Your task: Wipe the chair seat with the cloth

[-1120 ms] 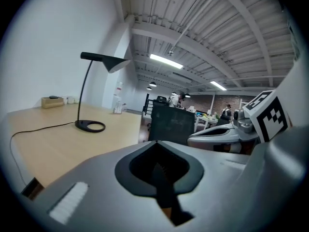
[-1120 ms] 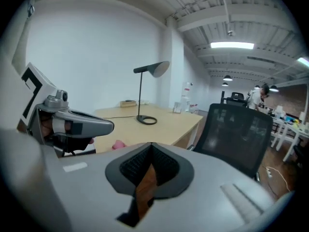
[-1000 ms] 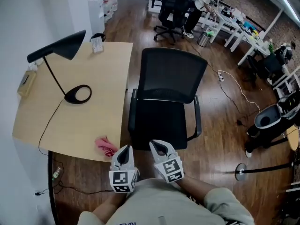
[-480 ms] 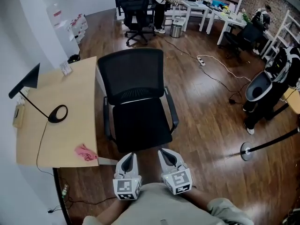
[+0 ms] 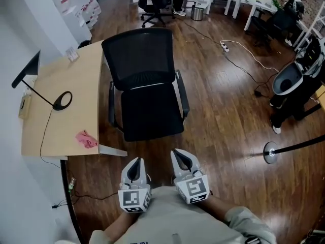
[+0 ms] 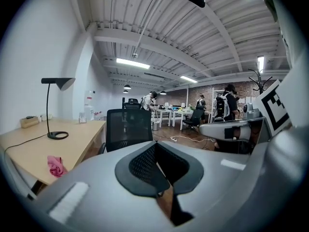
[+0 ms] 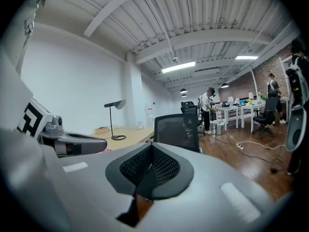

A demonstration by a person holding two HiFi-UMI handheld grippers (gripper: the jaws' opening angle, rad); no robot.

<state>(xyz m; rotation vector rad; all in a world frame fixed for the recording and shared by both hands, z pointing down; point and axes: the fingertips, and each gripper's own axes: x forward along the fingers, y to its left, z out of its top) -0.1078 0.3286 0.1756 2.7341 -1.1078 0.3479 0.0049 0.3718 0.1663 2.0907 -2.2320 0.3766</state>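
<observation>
The crumpled pink cloth [image 5: 86, 139] lies at the pale wooden desk [image 5: 71, 98] edge. The left gripper [image 5: 135, 162] and right gripper [image 5: 180, 156] are both clenched and empty, so one should spread its jaws before reaching for it.

Pink cloth [image 5: 86, 139], black chair [image 5: 147, 85]

A black lamp [image 5: 28, 70] stands on the wooden desk [image 5: 76, 85] (cord trailing off).

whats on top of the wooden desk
Pink cloth near the front edge, black lamp, small box by the wall. The lamp shade covers the desk corner beneath it.
</observation>
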